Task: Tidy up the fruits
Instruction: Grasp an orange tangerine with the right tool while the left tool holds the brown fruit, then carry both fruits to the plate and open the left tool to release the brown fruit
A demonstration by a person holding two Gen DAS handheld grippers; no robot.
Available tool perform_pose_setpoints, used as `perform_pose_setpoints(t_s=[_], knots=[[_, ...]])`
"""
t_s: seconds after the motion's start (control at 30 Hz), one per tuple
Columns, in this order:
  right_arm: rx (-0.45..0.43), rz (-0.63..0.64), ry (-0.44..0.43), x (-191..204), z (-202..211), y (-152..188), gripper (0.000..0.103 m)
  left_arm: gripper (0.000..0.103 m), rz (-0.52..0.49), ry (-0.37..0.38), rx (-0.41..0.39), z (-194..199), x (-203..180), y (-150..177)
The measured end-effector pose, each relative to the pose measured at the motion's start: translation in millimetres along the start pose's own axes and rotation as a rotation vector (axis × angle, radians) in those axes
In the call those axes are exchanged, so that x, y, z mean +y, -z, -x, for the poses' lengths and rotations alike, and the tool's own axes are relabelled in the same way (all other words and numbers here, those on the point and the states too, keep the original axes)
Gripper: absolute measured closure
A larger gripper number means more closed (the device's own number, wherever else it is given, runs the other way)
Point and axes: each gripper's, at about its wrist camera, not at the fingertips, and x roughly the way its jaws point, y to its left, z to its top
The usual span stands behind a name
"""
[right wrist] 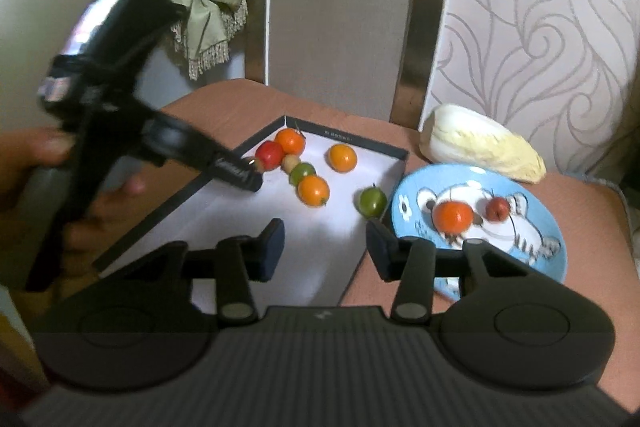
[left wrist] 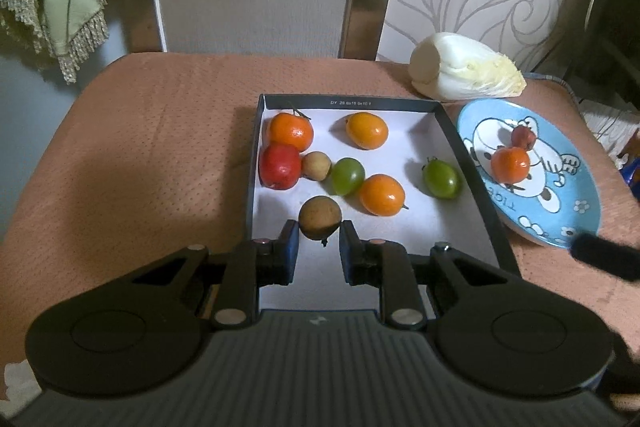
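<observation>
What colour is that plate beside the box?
The plate is light blue with white cartoon animals, clearest in the left wrist view.

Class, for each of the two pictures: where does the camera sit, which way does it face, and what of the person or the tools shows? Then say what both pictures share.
Left wrist: sits on the left gripper, faces forward and down into the box; its fingers flank a brown fruit.
Right wrist: sits on the right gripper, open over the box near the plate; the left hand and its gripper show at left.
Shared: box, plate, cabbage.
</observation>
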Motion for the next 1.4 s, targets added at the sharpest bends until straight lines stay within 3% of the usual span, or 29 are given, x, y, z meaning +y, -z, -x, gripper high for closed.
perform_pose_setpoints(t_s=[0.23, 0.3, 0.73, 1.1, 1.4], knots=[[0.025, 0.017, -0.045, -7.0, -50.5, -22.8, 0.064, 0.077, -0.033, 0.014, -0.006, 13.5, -5.3, 9.3], [0.057, 0.054, -0.054, -3.5, -68.4, -25.3, 0.073, 0.077, -0.024, -0.007, -0.003, 14.0, -3.3, 9.6], [0.172, 0.088, -0.055, 2.8, -127.7, -29.5, 0.071, 0.078, 0.0, -0.012, 0.005, 15.5, 9.4, 12.8], [0.199, 0.033, -0.058, -1.7, -143.8, -32.4, 0.07, 0.078, 0.003, -0.02, 0.006, 15.7, 9.8, 14.6], [0.187, -0.018, -0.056, -2.2, -124.6, -24.7, 0.07, 0.077, -0.008, -0.025, 0.011, 16.4, 8.9, 17.6]])
